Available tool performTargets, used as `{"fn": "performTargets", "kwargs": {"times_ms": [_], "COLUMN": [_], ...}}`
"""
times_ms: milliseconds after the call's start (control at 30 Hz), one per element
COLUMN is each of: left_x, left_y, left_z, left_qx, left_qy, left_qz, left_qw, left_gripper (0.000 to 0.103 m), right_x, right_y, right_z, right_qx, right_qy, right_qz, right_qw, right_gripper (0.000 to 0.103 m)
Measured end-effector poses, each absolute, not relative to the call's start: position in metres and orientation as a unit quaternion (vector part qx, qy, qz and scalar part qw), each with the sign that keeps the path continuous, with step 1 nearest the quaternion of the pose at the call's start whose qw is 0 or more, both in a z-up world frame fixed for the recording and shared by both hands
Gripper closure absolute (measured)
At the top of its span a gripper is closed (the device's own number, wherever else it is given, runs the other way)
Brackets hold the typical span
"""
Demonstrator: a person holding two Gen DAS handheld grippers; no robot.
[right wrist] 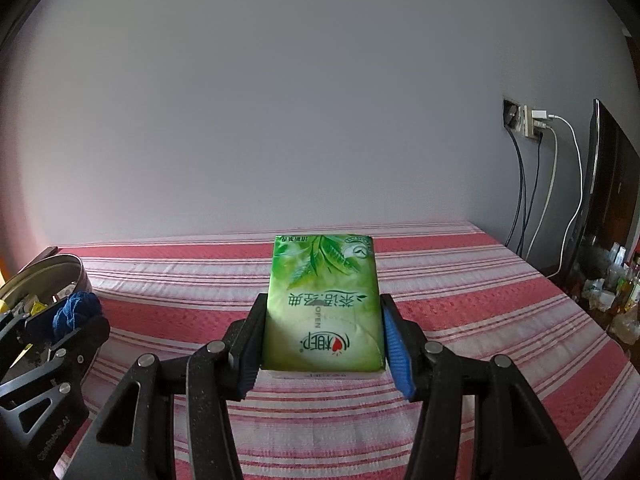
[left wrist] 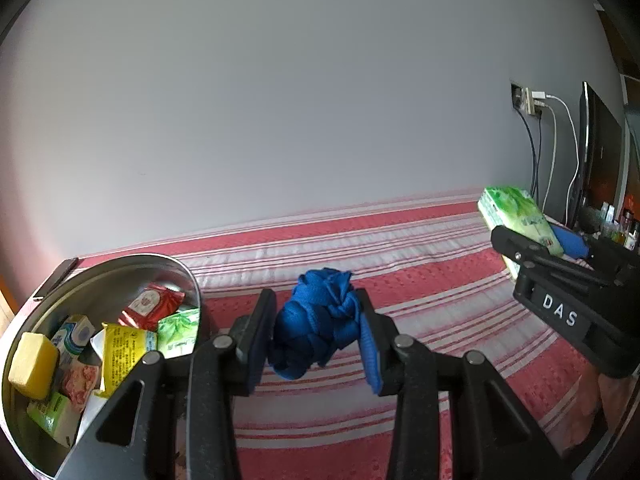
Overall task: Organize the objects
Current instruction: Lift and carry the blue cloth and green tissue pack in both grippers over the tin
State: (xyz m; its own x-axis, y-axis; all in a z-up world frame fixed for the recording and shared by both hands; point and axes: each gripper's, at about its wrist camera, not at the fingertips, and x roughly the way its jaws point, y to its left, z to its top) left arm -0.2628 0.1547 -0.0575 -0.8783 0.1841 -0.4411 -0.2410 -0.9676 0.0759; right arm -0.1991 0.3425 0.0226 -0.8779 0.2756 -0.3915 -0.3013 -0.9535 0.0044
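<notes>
My left gripper is shut on a knotted blue rope and holds it above the striped cloth, just right of a metal bowl. The bowl holds several small packets and a yellow block. My right gripper is shut on a green tissue pack and holds it above the cloth. The right gripper with the pack also shows in the left wrist view, at the far right. The left gripper with the rope shows in the right wrist view, at the far left beside the bowl.
A red and white striped cloth covers the surface up to a grey wall. A wall socket with cables and a dark monitor stand at the right, with small bottles below it.
</notes>
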Motion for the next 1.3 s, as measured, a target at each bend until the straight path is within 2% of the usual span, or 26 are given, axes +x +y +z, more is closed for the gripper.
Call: {"fn": "performTargets", "kwargs": {"times_ms": [1300], "left_x": [-0.24], "left_y": [0.113], "left_z": [-0.052], "left_qx": [-0.205], "left_qy": [0.033], "left_qz": [0.973], "left_qw": [0.096], "left_gripper": [0.065], "right_x": [-0.18], "right_y": [0.294], "right_z": [0.025], "right_qx": [-0.174], "right_qy": [0.01], "right_qz": [0.98], "right_qw": [0.096], "right_gripper": [0.048]}}
